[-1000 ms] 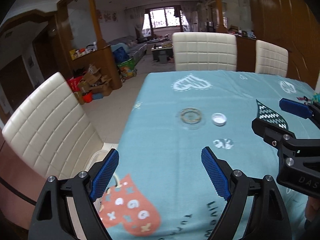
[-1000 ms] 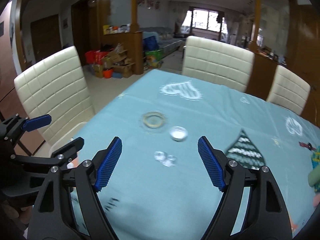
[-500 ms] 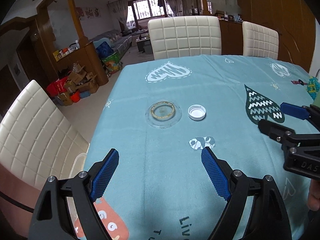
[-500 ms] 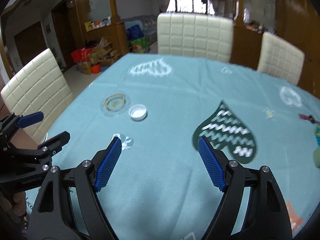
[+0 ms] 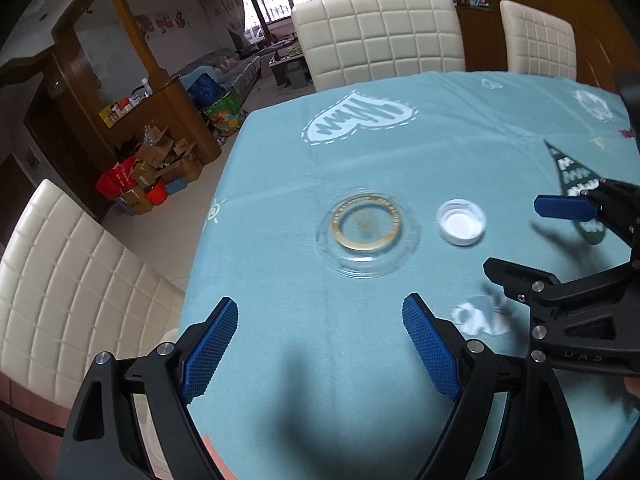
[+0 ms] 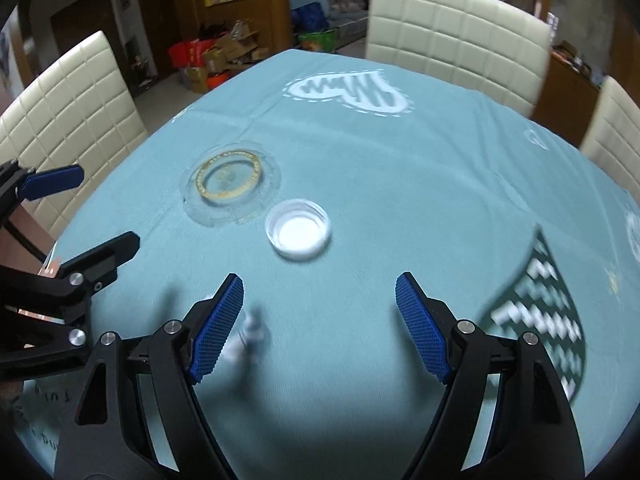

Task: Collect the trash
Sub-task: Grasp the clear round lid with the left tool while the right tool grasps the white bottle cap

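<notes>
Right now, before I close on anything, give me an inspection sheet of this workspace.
Surface: table under teal heart-print tablecloth.
Job's things: white cap, open side up, beside clear glass dish; apart.
Clutter: small crumpled scrap near the right gripper's left finger; blurred.
Grippers: left gripper open, empty; right gripper open, empty, cap ahead of it.
Cables: nothing seen.
Surroundings: cream chairs; boxes on the floor.
</notes>
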Action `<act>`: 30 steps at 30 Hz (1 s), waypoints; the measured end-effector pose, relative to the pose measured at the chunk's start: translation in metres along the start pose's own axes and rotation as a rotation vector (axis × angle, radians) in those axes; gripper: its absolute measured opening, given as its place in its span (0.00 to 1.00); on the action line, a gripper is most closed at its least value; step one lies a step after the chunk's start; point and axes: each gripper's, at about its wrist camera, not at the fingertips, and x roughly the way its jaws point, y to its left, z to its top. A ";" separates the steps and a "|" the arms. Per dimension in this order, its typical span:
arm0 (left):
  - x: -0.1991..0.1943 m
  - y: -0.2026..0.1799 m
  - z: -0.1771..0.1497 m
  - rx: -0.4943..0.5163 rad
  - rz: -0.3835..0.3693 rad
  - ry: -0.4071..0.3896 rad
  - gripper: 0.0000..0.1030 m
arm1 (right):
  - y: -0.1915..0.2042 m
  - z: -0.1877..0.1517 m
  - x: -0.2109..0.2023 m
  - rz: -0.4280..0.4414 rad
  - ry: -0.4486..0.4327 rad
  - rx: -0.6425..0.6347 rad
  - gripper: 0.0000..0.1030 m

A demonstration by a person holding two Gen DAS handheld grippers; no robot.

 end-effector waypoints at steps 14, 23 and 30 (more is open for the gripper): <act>0.040 -0.011 0.011 0.003 -0.132 0.065 0.80 | -0.015 0.010 0.017 -0.080 -0.020 -0.005 0.38; 0.071 -0.017 0.037 -0.055 -0.186 0.125 0.86 | -0.029 0.013 0.019 -0.043 -0.030 0.021 0.38; 0.086 -0.008 0.046 -0.108 -0.235 0.125 0.89 | -0.032 0.022 0.028 -0.041 -0.022 0.032 0.38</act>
